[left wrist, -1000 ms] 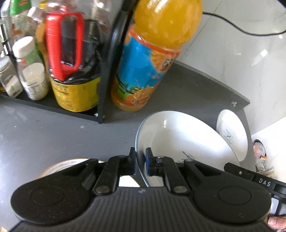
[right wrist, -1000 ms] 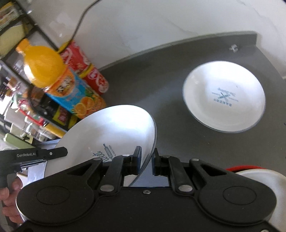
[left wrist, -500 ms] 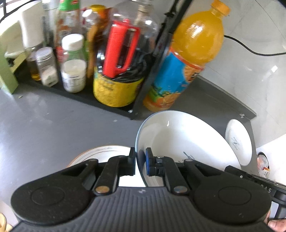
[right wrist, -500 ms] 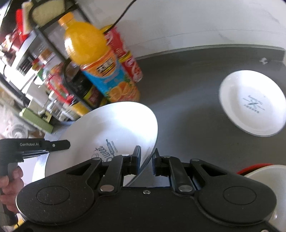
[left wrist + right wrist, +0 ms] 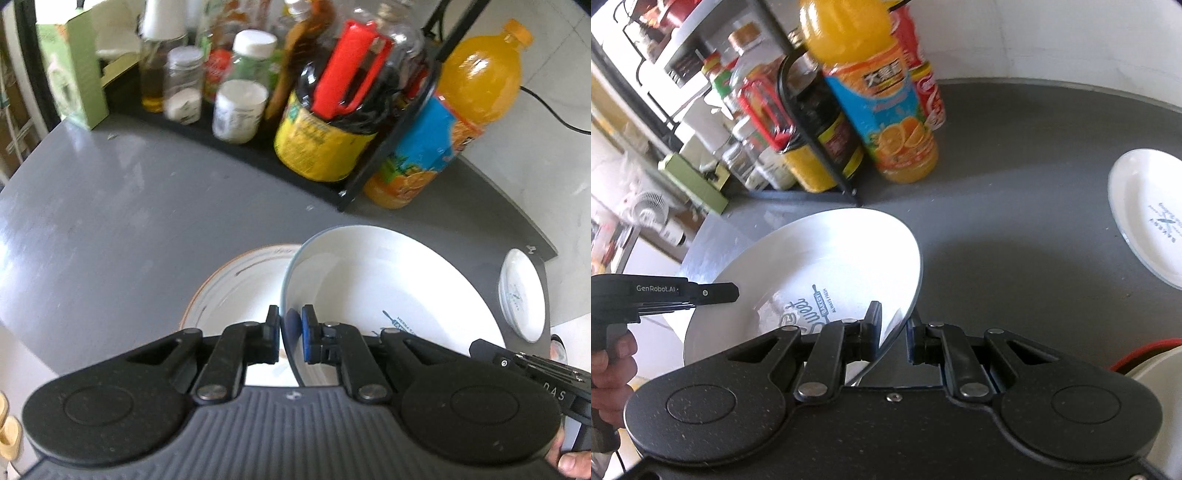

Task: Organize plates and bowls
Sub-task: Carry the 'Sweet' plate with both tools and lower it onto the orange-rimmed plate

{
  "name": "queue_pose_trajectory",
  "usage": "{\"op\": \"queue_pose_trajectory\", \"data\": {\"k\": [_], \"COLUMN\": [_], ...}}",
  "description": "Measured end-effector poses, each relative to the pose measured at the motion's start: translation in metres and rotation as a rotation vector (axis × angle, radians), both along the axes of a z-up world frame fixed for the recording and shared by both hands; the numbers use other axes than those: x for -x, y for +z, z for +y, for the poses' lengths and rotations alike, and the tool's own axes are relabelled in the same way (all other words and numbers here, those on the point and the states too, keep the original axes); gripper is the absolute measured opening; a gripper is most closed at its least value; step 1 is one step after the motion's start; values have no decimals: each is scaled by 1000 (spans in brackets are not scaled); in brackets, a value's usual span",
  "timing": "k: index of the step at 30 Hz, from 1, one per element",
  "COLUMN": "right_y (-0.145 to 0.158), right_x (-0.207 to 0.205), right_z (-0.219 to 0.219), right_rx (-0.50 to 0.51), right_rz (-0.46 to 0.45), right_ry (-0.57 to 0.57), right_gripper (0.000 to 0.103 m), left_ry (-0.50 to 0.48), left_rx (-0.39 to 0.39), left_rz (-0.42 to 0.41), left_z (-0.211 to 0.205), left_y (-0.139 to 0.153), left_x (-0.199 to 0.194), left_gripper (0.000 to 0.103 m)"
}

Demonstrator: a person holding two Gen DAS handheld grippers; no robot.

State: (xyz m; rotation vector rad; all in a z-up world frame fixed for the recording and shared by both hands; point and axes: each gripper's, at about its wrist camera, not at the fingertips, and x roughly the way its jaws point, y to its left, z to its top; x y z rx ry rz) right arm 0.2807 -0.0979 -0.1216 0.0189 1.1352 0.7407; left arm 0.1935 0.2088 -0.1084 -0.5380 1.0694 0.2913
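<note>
Both grippers carry the large white plate (image 5: pixel 376 295) together: the left gripper (image 5: pixel 290 338) pinches its near rim between pressed pads, and the right gripper (image 5: pixel 894 332) clamps the opposite rim, the printed bakery logo showing just beside its fingers. Over the last second the pair has travelled away from the orange juice bottle (image 5: pixel 461 110), which has shrunk back toward the spice rack (image 5: pixel 384 155), and the plate now hangs tilted above an orange-rimmed plate (image 5: pixel 236 284) lying on the grey counter (image 5: pixel 110 206); that lower plate has come much further into view. This reads as the stacking step nearing its end: the carried plate sits over its target but is not yet level or resting on it. A smaller white plate (image 5: pixel 1145 214) remains well away from the bottle, likely the next one to collect.
</note>
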Motion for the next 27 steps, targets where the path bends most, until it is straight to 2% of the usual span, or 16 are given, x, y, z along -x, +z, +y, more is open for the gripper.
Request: {"op": "queue_pose_trajectory", "data": {"k": [12, 27], "right_y": [-8, -18], "right_x": [14, 20], "right_z": [20, 34], "right_rx": [43, 74], "right_rz": [1, 24], "right_ry": [91, 112], "right_gripper": [13, 13], "left_ry": [69, 27], "left_rx": [14, -2], "left_rz": [43, 88], "left_z": [11, 23], "left_y": [-22, -39], "left_x": [32, 30], "left_gripper": [11, 13]}}
